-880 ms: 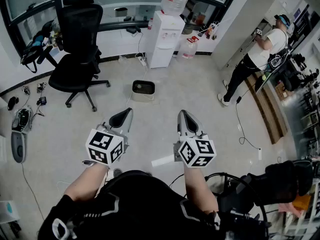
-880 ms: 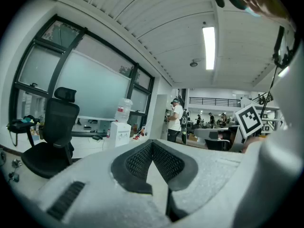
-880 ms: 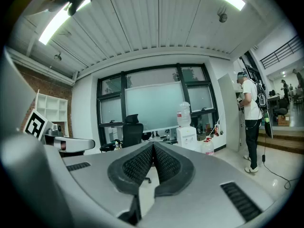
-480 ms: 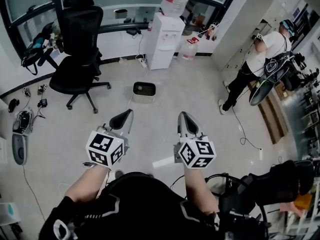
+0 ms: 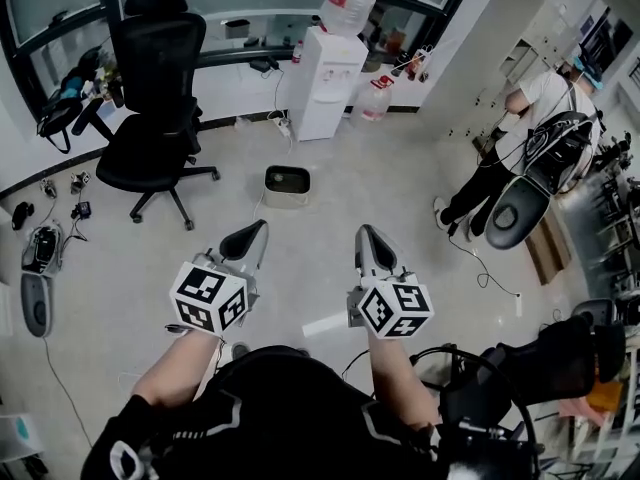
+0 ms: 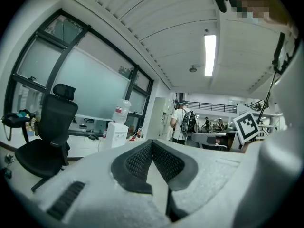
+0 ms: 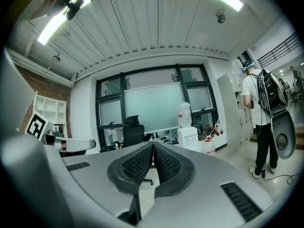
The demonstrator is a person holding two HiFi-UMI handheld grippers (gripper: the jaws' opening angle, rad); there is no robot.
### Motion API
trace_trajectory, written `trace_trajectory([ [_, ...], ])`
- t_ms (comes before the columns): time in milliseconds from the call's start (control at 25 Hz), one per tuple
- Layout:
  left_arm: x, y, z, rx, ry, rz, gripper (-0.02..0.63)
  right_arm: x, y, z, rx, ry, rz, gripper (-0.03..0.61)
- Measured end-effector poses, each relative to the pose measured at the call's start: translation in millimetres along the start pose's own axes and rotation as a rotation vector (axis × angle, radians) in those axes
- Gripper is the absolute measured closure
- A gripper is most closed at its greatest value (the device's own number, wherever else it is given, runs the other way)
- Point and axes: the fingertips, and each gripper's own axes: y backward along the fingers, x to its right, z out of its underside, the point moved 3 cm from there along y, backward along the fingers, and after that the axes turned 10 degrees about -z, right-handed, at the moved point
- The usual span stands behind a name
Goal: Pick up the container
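A small beige container (image 5: 287, 183) with a dark inside stands on the tiled floor, ahead of both grippers and a little left of the middle. My left gripper (image 5: 252, 231) and right gripper (image 5: 367, 233) are held side by side in the air, pointing forward, well short of the container. In the left gripper view the left gripper (image 6: 152, 144) has its ribbed pads pressed together with nothing between them. The right gripper (image 7: 153, 147) stands the same way, shut and empty. Neither gripper view shows the container.
A black office chair (image 5: 150, 88) stands at the far left. A white water dispenser (image 5: 328, 78) and a water jug (image 5: 377, 96) are behind the container. A person (image 5: 510, 138) stands at the right beside a dark chair (image 5: 512, 216). Cables and devices (image 5: 38, 253) lie on the floor at the left.
Both grippers stay where they were. The person at the right has shifted and bent forward, and a dark chair has come into view beside them.
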Motion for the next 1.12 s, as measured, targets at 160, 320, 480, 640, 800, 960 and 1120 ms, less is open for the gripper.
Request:
trace_trajectory([
  [160, -10, 2, 2, 0.002, 0.016, 0.026, 0.604, -8, -5, 4, -0.008, 0.006, 0.017, 0.569],
  [320, -24, 4, 8, -0.007, 0.029, 0.059, 0.604, -18, -11, 11, -0.013, 0.008, 0.044, 0.569],
  [480, -36, 6, 10, -0.016, 0.027, 0.091, 0.604, -25, -12, 15, -0.008, 0.014, 0.081, 0.569],
  [640, -43, 3, 13, -0.034, 0.025, 0.11, 0.604, -27, -13, 18, -0.025, 0.007, 0.108, 0.569],
  [800, -46, -4, 12, -0.028, 0.016, 0.114, 0.604, -23, -19, 16, -0.036, 0.051, 0.101, 0.569],
  [960, -56, -18, 10, -0.03, 0.008, 0.09, 0.604, -15, -41, 17, -0.032, 0.061, 0.058, 0.569],
  [1120, -56, -40, 7, -0.037, -0.014, 0.06, 0.604, 9, -63, 15, -0.028, 0.042, 0.03, 0.569],
])
